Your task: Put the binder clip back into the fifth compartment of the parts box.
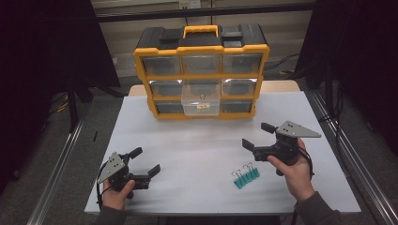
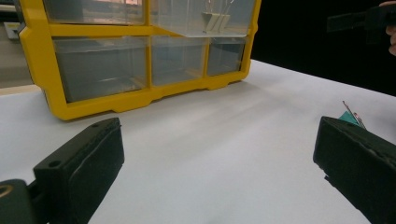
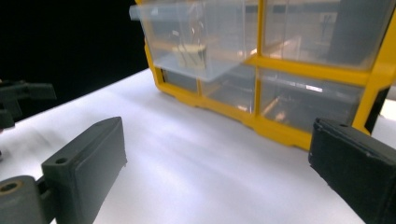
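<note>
Your right gripper [image 1: 259,136] and left gripper [image 1: 144,161] hover with fingers released — the teal binder clips [image 1: 246,177] lie at the right one's six o'clock on the desk [image 1: 202,140].

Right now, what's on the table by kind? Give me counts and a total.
Yellow-and-black drawer organizer: 1
Pulled-out clear drawer: 1, with a pale binder clip inside
Teal binder clips: 3, as best I can tell, bunched together
Handheld tongs: 2, left and right, both open
Total: 7, not counting the clip in the drawer
</note>
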A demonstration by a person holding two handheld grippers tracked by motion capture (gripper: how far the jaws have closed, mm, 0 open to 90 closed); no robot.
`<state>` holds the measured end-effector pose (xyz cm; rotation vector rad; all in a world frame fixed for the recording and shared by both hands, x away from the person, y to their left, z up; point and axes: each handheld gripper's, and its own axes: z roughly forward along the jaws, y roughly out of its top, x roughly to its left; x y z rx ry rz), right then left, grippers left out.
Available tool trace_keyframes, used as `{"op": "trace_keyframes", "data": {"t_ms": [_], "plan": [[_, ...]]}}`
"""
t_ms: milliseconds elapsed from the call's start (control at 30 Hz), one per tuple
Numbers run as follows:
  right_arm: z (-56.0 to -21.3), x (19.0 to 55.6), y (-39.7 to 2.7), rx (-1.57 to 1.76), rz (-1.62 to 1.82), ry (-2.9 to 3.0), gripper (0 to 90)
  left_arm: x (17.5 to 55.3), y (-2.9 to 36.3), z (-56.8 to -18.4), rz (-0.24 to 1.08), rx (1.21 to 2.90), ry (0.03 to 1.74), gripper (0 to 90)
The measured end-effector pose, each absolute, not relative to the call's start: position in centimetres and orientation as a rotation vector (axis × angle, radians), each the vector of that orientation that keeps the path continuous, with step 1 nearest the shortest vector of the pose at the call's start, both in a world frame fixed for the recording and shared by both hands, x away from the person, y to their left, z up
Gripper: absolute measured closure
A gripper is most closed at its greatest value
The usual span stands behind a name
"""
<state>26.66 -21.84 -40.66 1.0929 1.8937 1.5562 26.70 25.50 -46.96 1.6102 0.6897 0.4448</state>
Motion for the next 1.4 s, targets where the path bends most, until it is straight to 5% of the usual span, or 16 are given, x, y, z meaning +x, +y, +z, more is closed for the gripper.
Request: {"op": "trace_keyframes", "data": {"t_ms": [967, 1400], "plan": [[-46.2, 23.2, -23.4, 1.178, 1.378, 2.008, 6.2, 26.7, 25.7, -46.8, 0.463, 1.648, 0.670, 1.9], [-48.1, 22.9, -22.6, 1.259, 1.301, 2.163, 23.8, 26.6, 25.3, -46.9, 0.448, 1.612, 0.681, 1.9]]}}
